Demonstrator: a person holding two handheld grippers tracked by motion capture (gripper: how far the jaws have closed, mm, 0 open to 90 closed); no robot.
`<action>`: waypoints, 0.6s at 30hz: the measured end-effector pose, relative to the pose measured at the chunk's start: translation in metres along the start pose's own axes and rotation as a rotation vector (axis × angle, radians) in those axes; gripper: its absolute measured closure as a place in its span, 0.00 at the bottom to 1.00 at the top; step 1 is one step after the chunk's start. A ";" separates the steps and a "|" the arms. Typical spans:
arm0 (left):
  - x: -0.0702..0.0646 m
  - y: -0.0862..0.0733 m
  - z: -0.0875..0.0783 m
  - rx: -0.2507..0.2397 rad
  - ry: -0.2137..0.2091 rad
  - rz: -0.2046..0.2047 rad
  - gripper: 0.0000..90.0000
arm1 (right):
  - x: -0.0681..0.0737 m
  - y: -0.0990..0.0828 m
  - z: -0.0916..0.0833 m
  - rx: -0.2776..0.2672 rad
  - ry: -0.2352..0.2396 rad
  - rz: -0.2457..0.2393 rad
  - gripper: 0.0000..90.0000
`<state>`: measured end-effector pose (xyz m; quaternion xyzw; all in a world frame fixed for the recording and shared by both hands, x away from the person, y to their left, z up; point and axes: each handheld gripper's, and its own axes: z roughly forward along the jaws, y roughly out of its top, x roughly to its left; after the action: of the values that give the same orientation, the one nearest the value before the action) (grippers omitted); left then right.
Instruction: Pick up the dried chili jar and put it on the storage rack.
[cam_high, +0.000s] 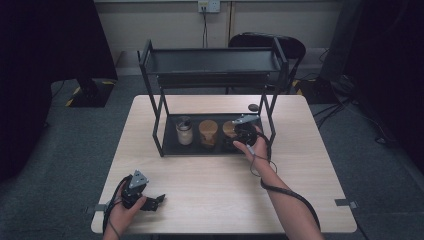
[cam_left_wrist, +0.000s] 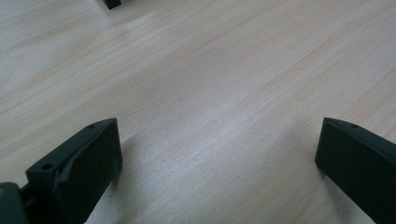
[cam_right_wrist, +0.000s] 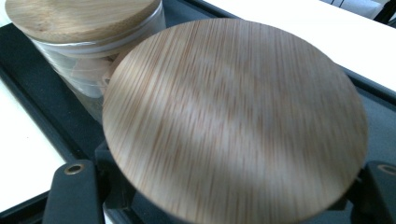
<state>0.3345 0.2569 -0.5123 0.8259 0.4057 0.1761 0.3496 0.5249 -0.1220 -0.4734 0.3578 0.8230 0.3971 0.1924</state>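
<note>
Three jars stand in the lower tray (cam_high: 170, 146) of a black two-tier rack (cam_high: 215, 62). The left jar (cam_high: 184, 131) is pale with a clear top. The middle jar (cam_high: 208, 131) has a wooden lid. My right gripper (cam_high: 240, 134) is shut on the right-hand wooden-lidded jar (cam_high: 229, 128). In the right gripper view its round bamboo lid (cam_right_wrist: 233, 121) spans the gap between the two jaws of the right gripper (cam_right_wrist: 229, 189) and hides the jar body; the middle jar (cam_right_wrist: 84, 28) stands just behind. My left gripper (cam_high: 156, 201) rests on the table near the front left, open (cam_left_wrist: 217, 135) over bare wood.
The rack's upper shelf (cam_high: 215, 60) overhangs the jars, and its legs (cam_high: 159, 125) frame the tray. A small dark object (cam_high: 253, 107) lies on the table (cam_high: 210, 180) behind the rack. A chair (cam_high: 285, 46) stands beyond the far edge.
</note>
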 end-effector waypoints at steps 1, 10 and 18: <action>0.000 0.000 0.000 0.000 0.000 0.000 0.00 | 0.000 -0.001 0.000 -0.002 -0.003 -0.004 0.28; 0.000 0.000 0.000 0.000 0.000 0.000 0.00 | 0.002 -0.001 0.001 -0.014 -0.012 -0.005 0.28; 0.000 0.000 0.000 -0.001 -0.001 0.000 0.00 | 0.003 0.002 -0.002 -0.011 -0.027 0.007 0.19</action>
<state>0.3344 0.2569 -0.5123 0.8259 0.4055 0.1760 0.3499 0.5222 -0.1196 -0.4710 0.3648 0.8169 0.3974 0.2042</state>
